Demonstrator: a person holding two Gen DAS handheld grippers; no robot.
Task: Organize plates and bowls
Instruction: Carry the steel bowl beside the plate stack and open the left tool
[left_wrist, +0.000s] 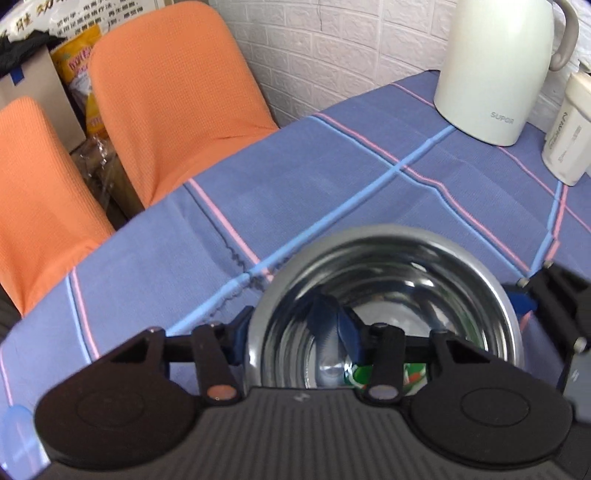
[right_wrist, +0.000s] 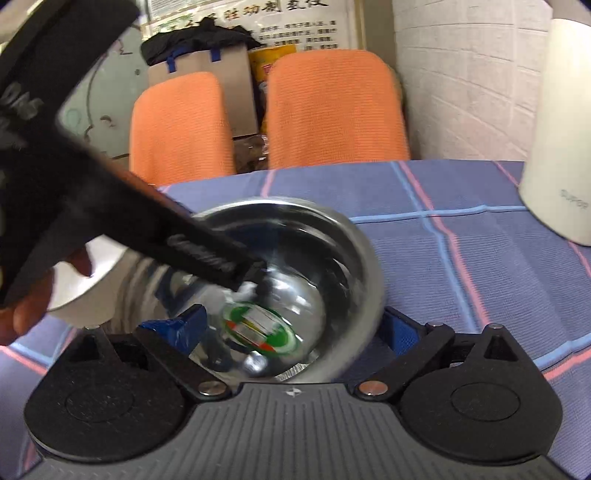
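A shiny steel bowl (left_wrist: 406, 280) with a green sticker (right_wrist: 258, 328) on its bottom sits low in both views, tilted and blurred in the right wrist view (right_wrist: 332, 243). My left gripper (left_wrist: 291, 328) is shut on its left rim, one blue finger outside and one inside. In the right wrist view it reaches in from the left (right_wrist: 207, 254). My right gripper (right_wrist: 291, 328) is open and straddles the bowl's right rim, with one finger (right_wrist: 184, 328) inside and the other outside. A white bowl (right_wrist: 85, 291) shows behind the steel bowl's left side.
The table has a blue checked cloth (left_wrist: 295, 184). A white kettle (left_wrist: 495, 74) and a white container (left_wrist: 569, 129) stand at the back right. Two orange chairs (right_wrist: 332, 110) are pushed against the far edge. A hand (right_wrist: 22, 314) holds the left gripper.
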